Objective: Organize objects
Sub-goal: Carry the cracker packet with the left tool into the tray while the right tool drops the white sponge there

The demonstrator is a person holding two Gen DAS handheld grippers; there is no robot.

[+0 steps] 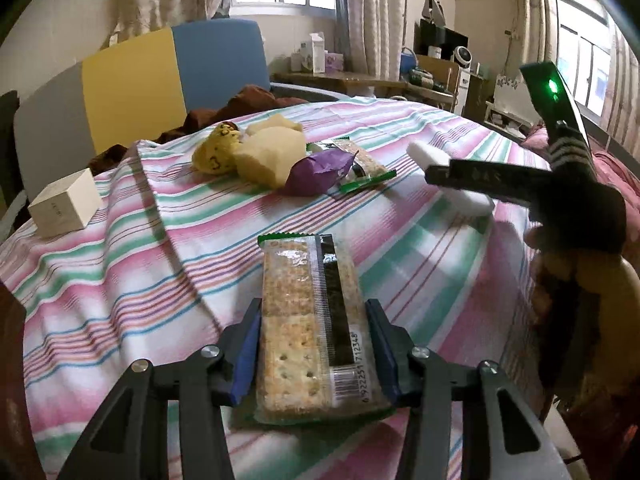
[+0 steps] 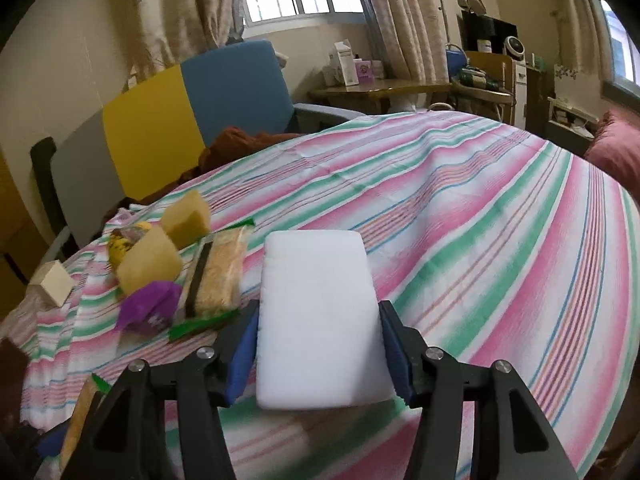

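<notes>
A clear pack of crackers (image 1: 296, 300) with a green end and a barcode lies lengthwise between the blue pads of my left gripper (image 1: 314, 308), which is shut on its long sides just above the striped sheet (image 1: 120, 280). My right gripper (image 2: 318, 312) is shut on a white foam block (image 2: 316, 272), held off the sheet; the same block (image 1: 420, 152) shows at the right of the left wrist view. The held cracker pack (image 2: 78, 420) also shows at the lower left of the right wrist view.
A pile sits farther back: two yellow sponges (image 1: 268, 156), a spotted yellow item (image 1: 218, 148), a purple wrapper (image 1: 320, 170) and a second cracker pack (image 1: 360, 160). A white box (image 1: 64, 204) stands at the left edge. A person's hand (image 1: 600, 288) is at the right.
</notes>
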